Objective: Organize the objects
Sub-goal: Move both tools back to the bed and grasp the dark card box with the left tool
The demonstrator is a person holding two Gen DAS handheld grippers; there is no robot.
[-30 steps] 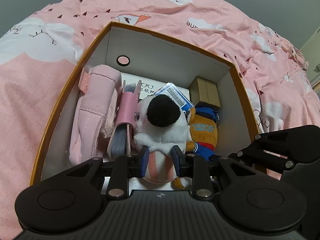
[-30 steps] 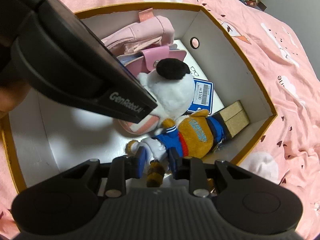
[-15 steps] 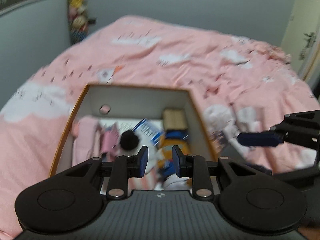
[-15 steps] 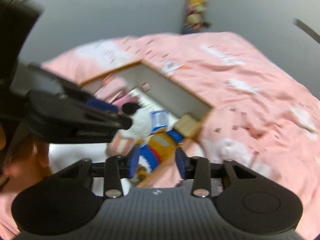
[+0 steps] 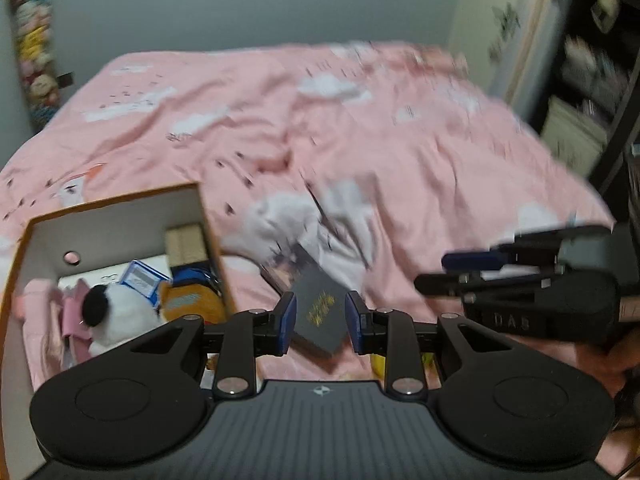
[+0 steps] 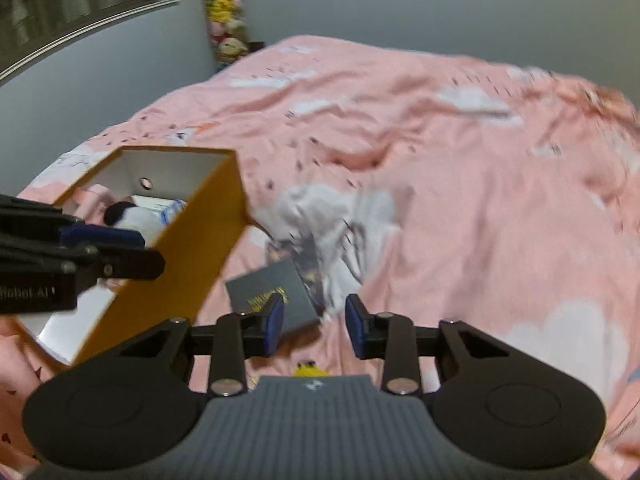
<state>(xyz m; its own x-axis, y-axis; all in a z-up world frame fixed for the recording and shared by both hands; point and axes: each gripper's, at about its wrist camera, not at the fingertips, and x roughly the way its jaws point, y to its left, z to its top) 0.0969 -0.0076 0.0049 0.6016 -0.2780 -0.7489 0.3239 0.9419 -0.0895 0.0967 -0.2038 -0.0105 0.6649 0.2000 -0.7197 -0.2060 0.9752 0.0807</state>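
An orange box with white inside [image 5: 208,232] sits on the pink bed at the left; it also shows in the right wrist view [image 6: 192,256]. It holds a white plush with a black nose [image 5: 108,312], an orange and blue plush [image 5: 192,304], a pink pouch [image 5: 36,312], a blue card and a small brown box [image 5: 186,242]. A dark booklet with gold lettering [image 5: 320,316] lies on the bed beside the box, also in the right wrist view [image 6: 268,294]. My left gripper [image 5: 321,324] is open and empty above the booklet. My right gripper [image 6: 314,326] is open and empty beside it.
A pink bedspread with white clouds [image 5: 360,128] covers the bed. A printed picture card [image 6: 304,264] lies behind the booklet. A small yellow thing [image 6: 306,370] peeks out under my right gripper. Plush toys [image 6: 224,12] hang on the far wall. Shelves [image 5: 592,80] stand at the right.
Both grippers have let go of the plush toys, lifted out of the box and swung right over the bed. Their jaws have opened wider. The views are motion-blurred.
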